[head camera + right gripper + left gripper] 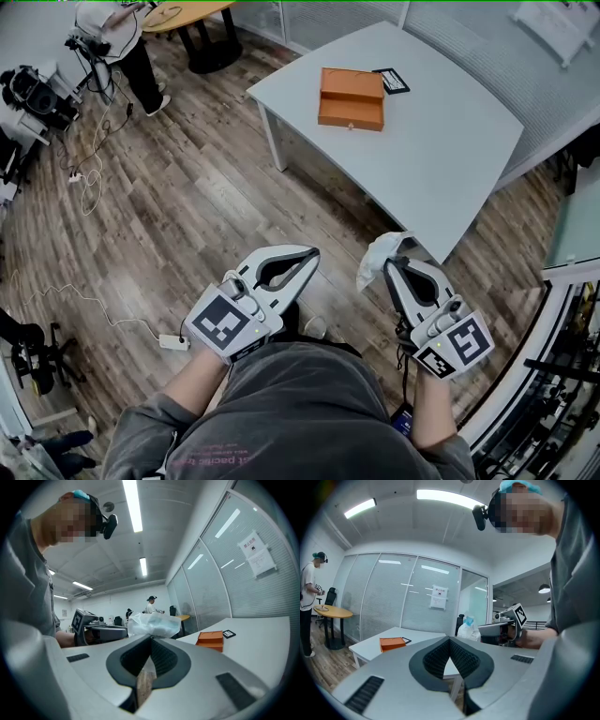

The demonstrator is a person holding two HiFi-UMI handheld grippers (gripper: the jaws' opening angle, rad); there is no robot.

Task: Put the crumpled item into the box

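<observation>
Down by your waist, both grippers sit close to your body over the wood-plank floor (187,206), side by side but apart, tips pointing toward the desk.

Your right gripper (390,266) has its fingers clenched on the crumpled white plastic wad (378,255). The wad bulges out past the fingertips, and the right gripper view shows it puffed up just above where the pads meet. So the wad is in the air in your right gripper, just off the near corner of the pale grey rectangular desk (450,159) and not touching it.

Your left gripper (311,254) has its fingers clenched tip to tip with nothing between them. The left gripper view shows only the open loop behind the tips, with the desk visible through it.

The flat orange box (351,97) sits on the far part of the desk, well apart from the wad. Can't tell from these views whether it's open. A small black framed card (391,81) lies just beside the box's far right corner.

Background: a second person (117,33) stands at the far left next to a round wooden table (192,13). A white cable (89,187) trails across the floor on that side.
</observation>
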